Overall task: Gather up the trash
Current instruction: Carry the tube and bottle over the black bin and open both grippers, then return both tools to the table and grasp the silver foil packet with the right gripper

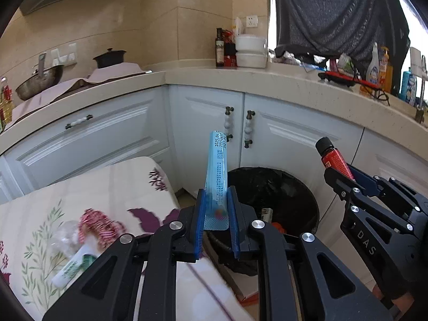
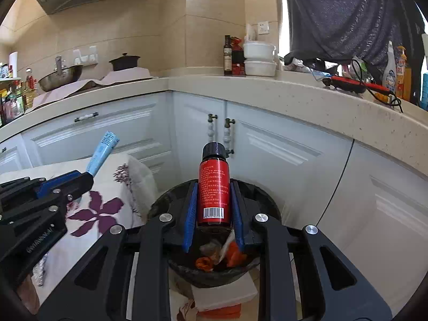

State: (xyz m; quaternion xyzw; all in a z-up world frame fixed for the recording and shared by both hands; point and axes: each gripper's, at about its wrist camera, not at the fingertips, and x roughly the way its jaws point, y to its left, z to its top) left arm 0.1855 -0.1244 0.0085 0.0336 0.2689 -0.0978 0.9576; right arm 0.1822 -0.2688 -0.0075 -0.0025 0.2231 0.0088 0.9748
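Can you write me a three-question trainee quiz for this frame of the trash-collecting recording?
1. True or false: the left tool is shut on a light blue tube.
2. What does the right tool hold? A) a red bottle with a black cap B) a glass jar C) a spoon
3. Fill in: in the right wrist view, the black-lined ____ sits below the held bottle, in front of the white cabinet doors.

Key:
1. True.
2. A.
3. Trash bin; it already holds orange scraps.
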